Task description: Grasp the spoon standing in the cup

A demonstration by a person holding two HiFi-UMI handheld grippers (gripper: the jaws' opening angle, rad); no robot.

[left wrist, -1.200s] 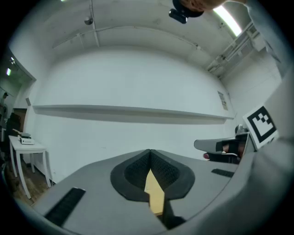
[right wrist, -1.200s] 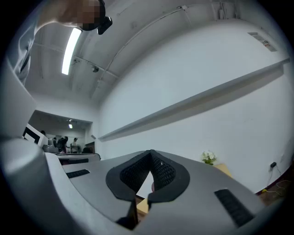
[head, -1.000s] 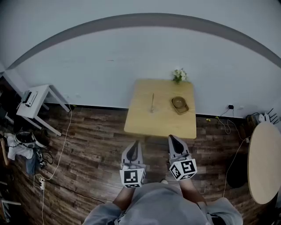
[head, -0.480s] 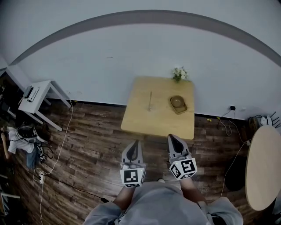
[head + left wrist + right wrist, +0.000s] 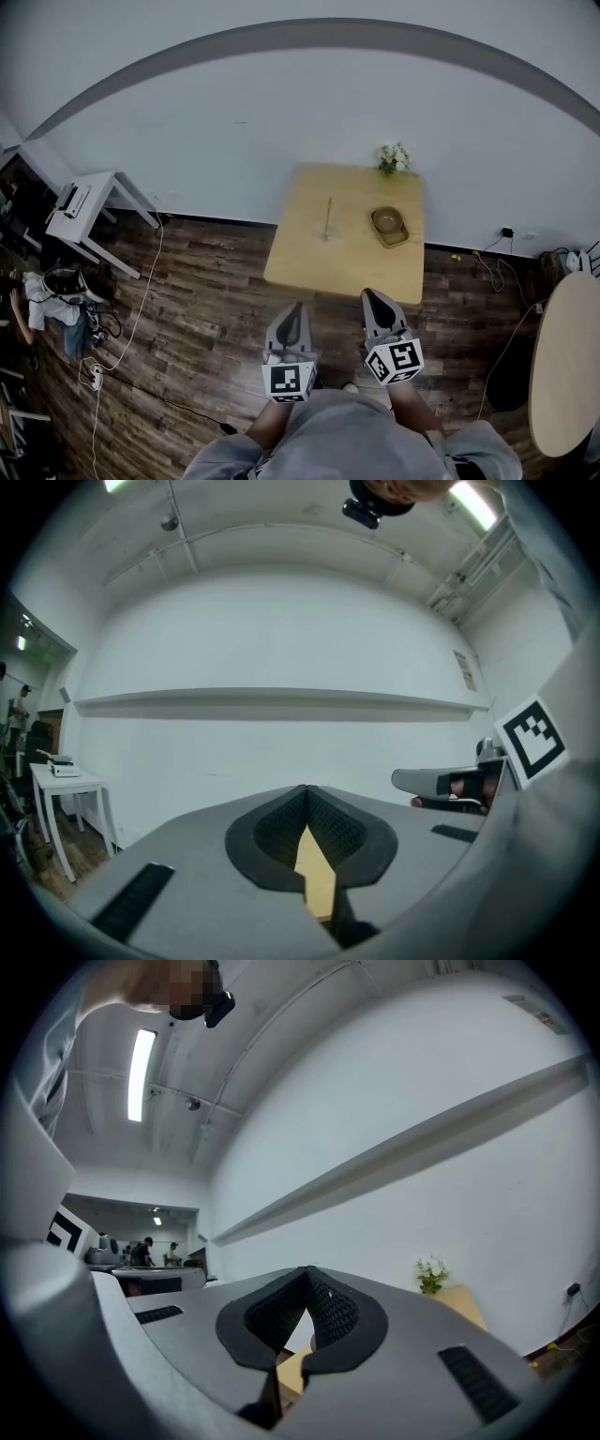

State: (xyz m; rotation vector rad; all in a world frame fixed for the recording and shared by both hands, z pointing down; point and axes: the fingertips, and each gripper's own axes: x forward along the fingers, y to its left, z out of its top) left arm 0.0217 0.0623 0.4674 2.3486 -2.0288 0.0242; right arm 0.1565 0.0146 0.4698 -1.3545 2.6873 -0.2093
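A square wooden table stands against the wall, well ahead of me. On it a thin spoon shows as a pale line; the cup under it is too small to make out. A brown bowl sits to its right. My left gripper and right gripper are held side by side close to my body, over the floor short of the table. Both have jaws shut with nothing between them. In the left gripper view the tips meet, as they do in the right gripper view.
A small pot of white flowers stands at the table's far right corner. A white side table stands at the left and a round wooden table at the right. Cables trail over the dark plank floor.
The whole view has shifted a little, so the table now sits slightly further right and lower than half a second ago. Both grippers stay shut in the same place before my body.
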